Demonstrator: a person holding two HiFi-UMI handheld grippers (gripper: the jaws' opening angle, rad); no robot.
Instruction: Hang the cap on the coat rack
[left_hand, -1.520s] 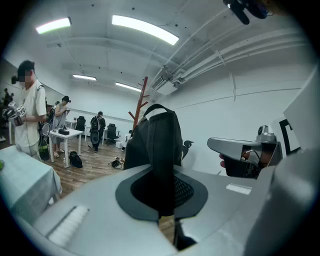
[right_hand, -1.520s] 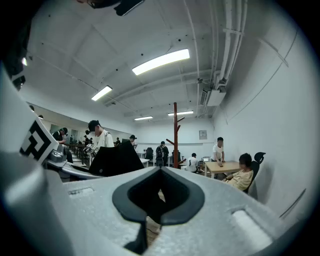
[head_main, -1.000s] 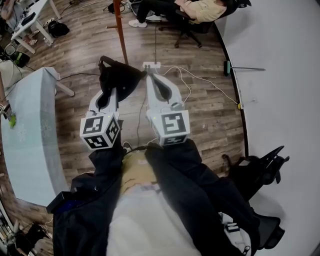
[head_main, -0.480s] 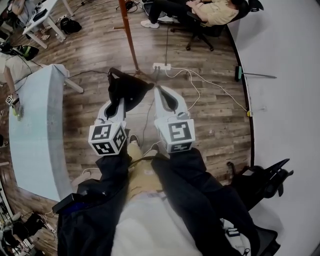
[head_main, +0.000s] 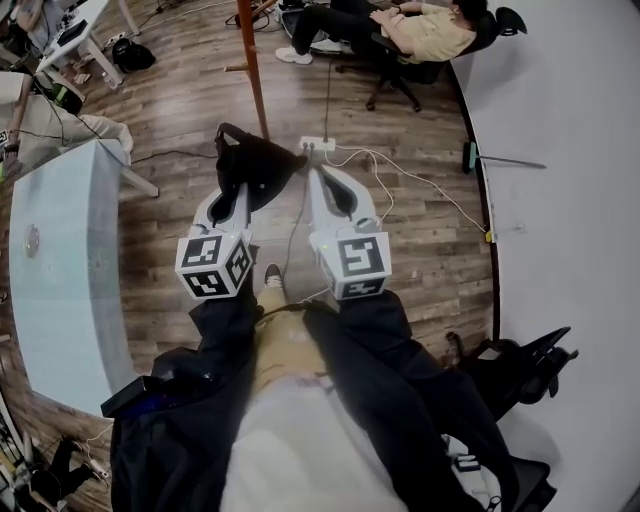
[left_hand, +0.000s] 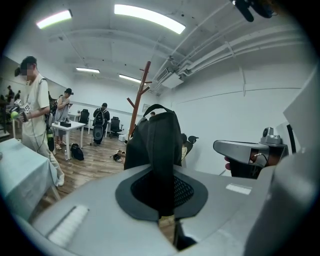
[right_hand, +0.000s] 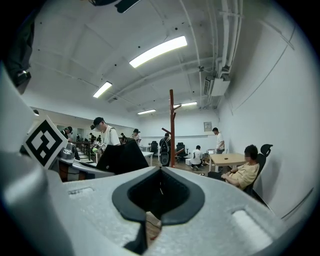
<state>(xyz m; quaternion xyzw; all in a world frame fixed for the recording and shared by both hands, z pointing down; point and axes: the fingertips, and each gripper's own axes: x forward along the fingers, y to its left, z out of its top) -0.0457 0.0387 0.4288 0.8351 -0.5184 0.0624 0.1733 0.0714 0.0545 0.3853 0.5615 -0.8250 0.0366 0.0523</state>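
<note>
A black cap (head_main: 255, 165) hangs from my left gripper (head_main: 240, 192), which is shut on its fabric; in the left gripper view the cap (left_hand: 155, 135) fills the middle between the jaws (left_hand: 162, 170). The brown wooden coat rack (head_main: 250, 60) stands on the floor just beyond the cap, and its pole with pegs (left_hand: 141, 92) rises behind the cap. My right gripper (head_main: 322, 172) is held beside the left one, shut and empty. From the right gripper (right_hand: 160, 172), the rack (right_hand: 171, 127) is straight ahead and the cap (right_hand: 122, 157) is to the left.
A pale blue table (head_main: 60, 260) runs along the left. A power strip with white cables (head_main: 318, 145) lies on the wood floor by the rack's foot. A person sits in a chair (head_main: 400, 30) behind the rack. A black office chair (head_main: 520, 360) stands by the white wall.
Both grippers and the cap have moved forward a little toward the rack's pole. The left gripper's hold on the cap is unchanged and the right gripper stays shut.
</note>
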